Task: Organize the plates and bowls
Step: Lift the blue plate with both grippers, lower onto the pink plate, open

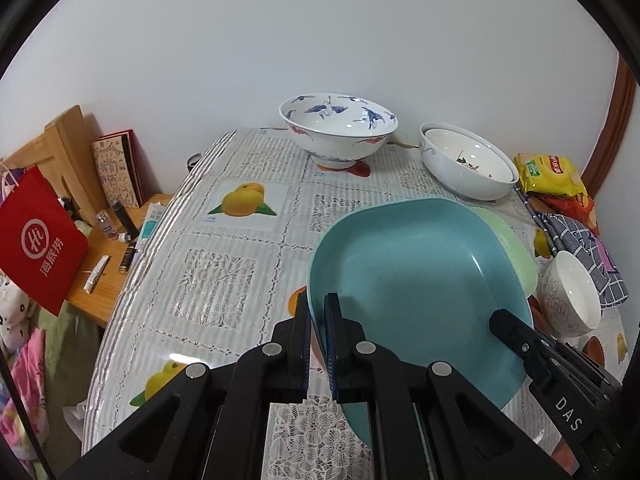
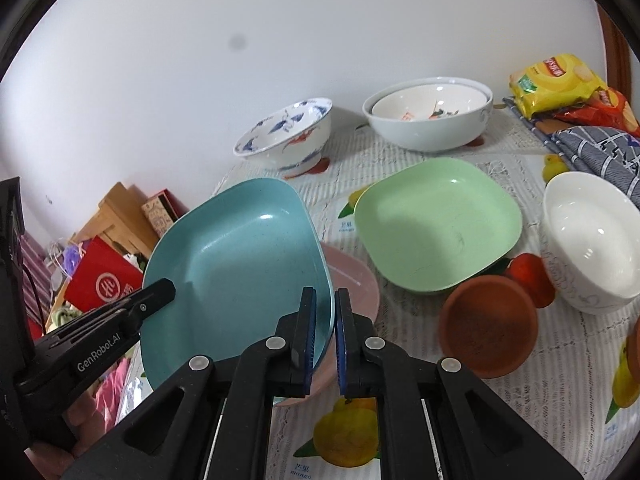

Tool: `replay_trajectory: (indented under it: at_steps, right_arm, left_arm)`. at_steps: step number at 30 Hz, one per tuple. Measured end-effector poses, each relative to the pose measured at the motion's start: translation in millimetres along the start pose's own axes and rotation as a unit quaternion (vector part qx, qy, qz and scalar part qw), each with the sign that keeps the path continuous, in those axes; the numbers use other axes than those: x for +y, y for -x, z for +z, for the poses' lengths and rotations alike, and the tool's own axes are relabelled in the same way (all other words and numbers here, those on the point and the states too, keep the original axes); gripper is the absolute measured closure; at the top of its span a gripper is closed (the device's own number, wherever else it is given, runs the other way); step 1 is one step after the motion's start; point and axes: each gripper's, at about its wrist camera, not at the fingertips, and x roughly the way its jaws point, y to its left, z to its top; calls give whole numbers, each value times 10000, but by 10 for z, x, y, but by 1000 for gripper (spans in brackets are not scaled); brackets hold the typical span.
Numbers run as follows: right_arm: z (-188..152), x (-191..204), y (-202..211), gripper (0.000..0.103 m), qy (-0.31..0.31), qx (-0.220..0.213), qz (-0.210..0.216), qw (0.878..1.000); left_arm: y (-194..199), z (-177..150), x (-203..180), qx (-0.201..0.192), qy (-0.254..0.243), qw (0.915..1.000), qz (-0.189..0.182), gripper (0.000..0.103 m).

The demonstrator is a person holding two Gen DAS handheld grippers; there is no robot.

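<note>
The table (image 1: pixel 224 264) wore a lace-patterned plastic cloth printed with mangoes and oranges, and it stood against a plain white wall (image 1: pixel 320 40). With the blue plate (image 2: pixel 240 268) as landmark: it was lifted off the cloth and tilted, held at two opposite edges. The right gripper (image 2: pixel 325 336) was pinched nearly closed on its near right rim, one blue pad inside the plate and one outside. The left gripper (image 1: pixel 318 344) was likewise clamped almost shut on the plate's left rim, and in the right wrist view it reached in from the lower left to that rim. Directly under the blue plate's right side lay a pink plate (image 2: pixel 356 280) on the cloth. Just right of it and nearer stood a terracotta-brown bowl (image 2: pixel 488 324). Beyond that, to the right of the blue plate, lay a pale green plate (image 2: pixel 436 224), flat on the cloth and apart from the blue one. Further right stood a small white bowl (image 2: pixel 592 240) with a faint floral outline, and behind it a blue checked cloth (image 2: pixel 592 148) and a yellow snack packet (image 2: pixel 556 80). Behind the blue plate, near the wall, stood a footed bowl painted with blue cranes (image 2: pixel 288 136), and right of it two white bowls nested together (image 2: pixel 428 120). Left of the blue plate, beyond the table's edge, a wooden side table (image 1: pixel 100 280) held a red paper bag (image 1: pixel 40 240) and small bottles.
</note>
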Motion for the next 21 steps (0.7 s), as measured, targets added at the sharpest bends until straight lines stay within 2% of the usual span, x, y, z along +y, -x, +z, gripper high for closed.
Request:
replay_trajectory:
  at_steps: [15,21]
  right_arm:
    - [-36,-73,-352,94,-110,341,-316,9989]
    - [-26,-121,-407,92,-211,238,-375,9988]
  left_arm:
    - [-381,-176,71,422,332,9983,-214,94]
    - [-392,-185,30,390,320,9984,-258,93]
